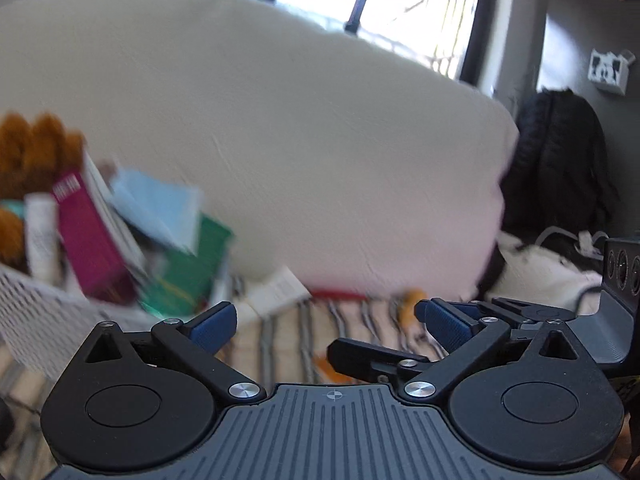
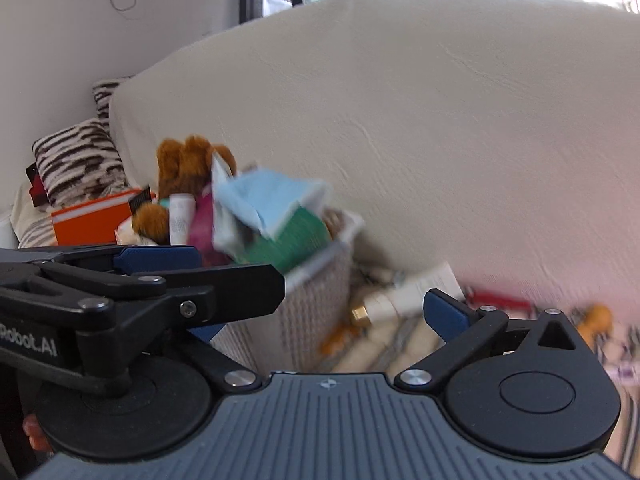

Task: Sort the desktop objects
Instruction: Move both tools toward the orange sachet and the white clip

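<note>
A white mesh basket (image 1: 36,312) (image 2: 316,312) holds a brown plush toy (image 1: 36,148) (image 2: 188,164), a white tube, a magenta box (image 1: 90,240), a green box (image 1: 192,268) and a light blue packet (image 2: 272,200). Loose on the striped cloth lie a cream tube (image 2: 412,292), a red item (image 2: 500,300) and an orange item (image 2: 596,316). My left gripper (image 1: 326,320) is open and empty, right of the basket. My right gripper (image 2: 320,312) is open and empty; the left gripper crosses over its left finger. Both views are blurred.
A large cream-covered cushion (image 1: 280,140) rises behind the cloth. An orange box (image 2: 92,220) and a striped pillow (image 2: 76,160) sit left of the basket. A black backpack (image 1: 560,160) and a white cable (image 1: 572,240) are at the far right.
</note>
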Demonstrator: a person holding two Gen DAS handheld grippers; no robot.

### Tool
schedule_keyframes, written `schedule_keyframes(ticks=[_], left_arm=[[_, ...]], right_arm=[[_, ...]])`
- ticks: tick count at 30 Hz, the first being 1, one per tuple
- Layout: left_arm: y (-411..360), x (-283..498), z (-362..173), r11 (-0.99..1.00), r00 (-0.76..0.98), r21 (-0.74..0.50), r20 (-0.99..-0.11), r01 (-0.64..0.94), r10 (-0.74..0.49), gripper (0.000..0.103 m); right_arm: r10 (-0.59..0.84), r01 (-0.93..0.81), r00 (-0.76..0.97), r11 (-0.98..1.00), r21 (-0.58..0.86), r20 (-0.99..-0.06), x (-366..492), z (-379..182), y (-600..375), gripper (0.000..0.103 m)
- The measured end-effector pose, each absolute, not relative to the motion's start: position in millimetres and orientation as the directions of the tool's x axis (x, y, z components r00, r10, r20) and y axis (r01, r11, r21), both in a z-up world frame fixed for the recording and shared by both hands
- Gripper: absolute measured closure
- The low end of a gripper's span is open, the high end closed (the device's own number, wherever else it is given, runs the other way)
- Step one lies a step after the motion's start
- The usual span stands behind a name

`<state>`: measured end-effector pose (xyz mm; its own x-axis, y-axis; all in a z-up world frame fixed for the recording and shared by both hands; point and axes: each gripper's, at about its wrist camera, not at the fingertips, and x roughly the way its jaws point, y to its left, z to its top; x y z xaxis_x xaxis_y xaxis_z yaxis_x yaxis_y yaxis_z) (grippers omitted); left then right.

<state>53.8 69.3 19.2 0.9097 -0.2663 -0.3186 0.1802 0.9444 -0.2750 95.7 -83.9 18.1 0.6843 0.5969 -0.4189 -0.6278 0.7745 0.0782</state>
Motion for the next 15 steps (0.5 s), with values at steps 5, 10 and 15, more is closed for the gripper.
schedule_keyframes(ticks=[5,10,15], left_arm=[[35,70,-15,0.951,0.878,-0.248,-0.392,0.186,-0.274,0.0],[15,102,-39,0.947,0.832,-0.255,-0.468,0.196,-0.298,0.0],[5,137,-56,0.945,0.81,-0.275,-0.503,0.18,-0.301,0.0]], right_arm=[[0.516,-0.553,0.708,0.83,0.076,-0.482,96,-16,-126,0.001],[0.448,-0.49,0.728,0.869,0.062,-0.519,107,-40,-161,0.001],[0.415,-0.442,0.741,0.893,0.082,-0.529,128,-51,-191,0.001]])
